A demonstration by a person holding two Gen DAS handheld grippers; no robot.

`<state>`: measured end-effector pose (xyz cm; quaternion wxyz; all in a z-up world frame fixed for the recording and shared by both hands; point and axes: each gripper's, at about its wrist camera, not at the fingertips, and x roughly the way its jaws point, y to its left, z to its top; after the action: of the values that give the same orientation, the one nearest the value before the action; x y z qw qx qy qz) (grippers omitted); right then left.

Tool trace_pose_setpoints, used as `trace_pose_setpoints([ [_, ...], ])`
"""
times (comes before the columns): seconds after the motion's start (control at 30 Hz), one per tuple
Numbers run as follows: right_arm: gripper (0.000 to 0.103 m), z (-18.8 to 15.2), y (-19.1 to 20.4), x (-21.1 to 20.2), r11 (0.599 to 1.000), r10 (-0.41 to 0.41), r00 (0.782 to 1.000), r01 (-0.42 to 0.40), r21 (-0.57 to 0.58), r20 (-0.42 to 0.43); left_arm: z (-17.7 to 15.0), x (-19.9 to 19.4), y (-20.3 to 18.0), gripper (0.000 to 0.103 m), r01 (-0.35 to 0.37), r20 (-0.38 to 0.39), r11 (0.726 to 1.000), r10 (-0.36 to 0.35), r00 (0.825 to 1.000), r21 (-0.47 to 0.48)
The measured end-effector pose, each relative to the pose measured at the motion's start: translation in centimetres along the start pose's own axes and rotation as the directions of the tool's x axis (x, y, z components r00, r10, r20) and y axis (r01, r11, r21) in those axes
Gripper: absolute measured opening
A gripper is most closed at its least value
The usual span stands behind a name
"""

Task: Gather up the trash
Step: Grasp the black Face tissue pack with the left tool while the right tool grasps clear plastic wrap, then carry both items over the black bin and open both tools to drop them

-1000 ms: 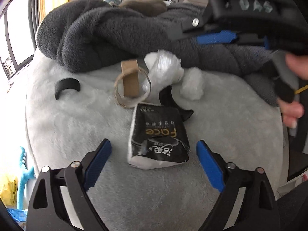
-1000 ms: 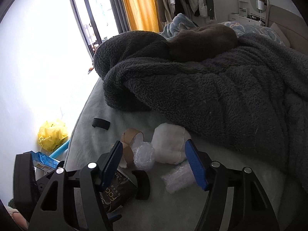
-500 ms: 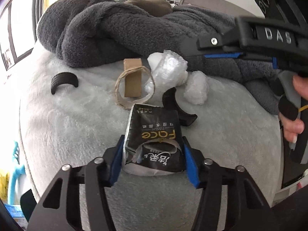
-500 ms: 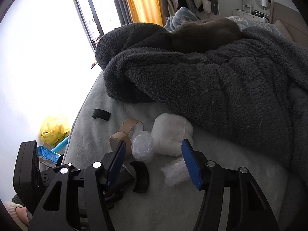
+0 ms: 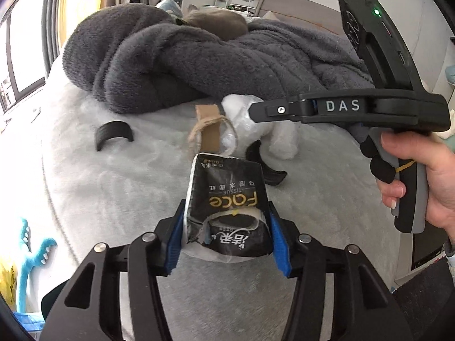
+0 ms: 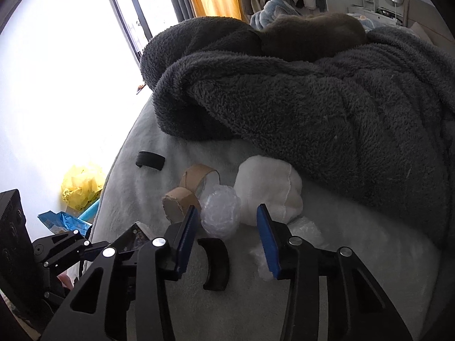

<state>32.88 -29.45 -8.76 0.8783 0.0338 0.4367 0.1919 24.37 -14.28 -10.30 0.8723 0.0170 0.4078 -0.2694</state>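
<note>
My left gripper (image 5: 226, 214) is shut on a black "Face" tissue pack (image 5: 227, 193), its blue pads pressing both sides; the pack is lifted a little off the pale bed cover (image 5: 113, 199). My right gripper (image 6: 226, 218) hangs over the trash pile with its jaws closing. A crumpled clear plastic ball (image 6: 219, 216) sits between its fingertips, and the pads do not squeeze it. A black curved piece (image 6: 216, 264) lies below them. Beside the ball are two cardboard tape rings (image 6: 182, 201), a white fluffy wad (image 6: 270, 187) and a bubble-wrap scrap (image 6: 305, 228).
A heaped dark grey blanket (image 6: 312, 99) covers the far side of the bed. A second black curved piece (image 6: 150, 159) lies apart at the left. Past the bed edge, a yellow bag (image 6: 81, 187) and a blue packet (image 6: 62, 221) lie on the floor. A hand (image 5: 421, 176) holds the right gripper's handle.
The left jaws closed onto the tissue pack and raised it slightly. The right gripper's jaws narrowed and it sank toward the clear plastic ball.
</note>
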Motion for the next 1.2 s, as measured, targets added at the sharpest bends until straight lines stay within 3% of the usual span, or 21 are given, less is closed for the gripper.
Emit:
trace_pose_setpoints([
  [0.33, 0.025, 0.4, 1.1, 1.1, 0.999, -0.047, 0.998, 0.047, -0.012, -0.038, 0.3, -3.3, 3.0, 0.056, -0.035, 0.018, 0.998, 0.036, 0.999, -0.055],
  [0.8, 0.024, 2.4, 3.8, -2.8, 0.979, -0.179, 0.981, 0.185, -0.082, 0.072, -2.2, -6.6, 9.5, 0.056, -0.168, -0.058, 0.969, 0.16, 0.985, -0.18],
  [1.2, 0.024, 3.1, 10.5, -3.6, 0.987, 0.004, 0.995, 0.011, -0.159, 0.097, -5.3, -6.7, 12.7, 0.056, -0.24, -0.178, 0.943, 0.202, 0.963, -0.231],
])
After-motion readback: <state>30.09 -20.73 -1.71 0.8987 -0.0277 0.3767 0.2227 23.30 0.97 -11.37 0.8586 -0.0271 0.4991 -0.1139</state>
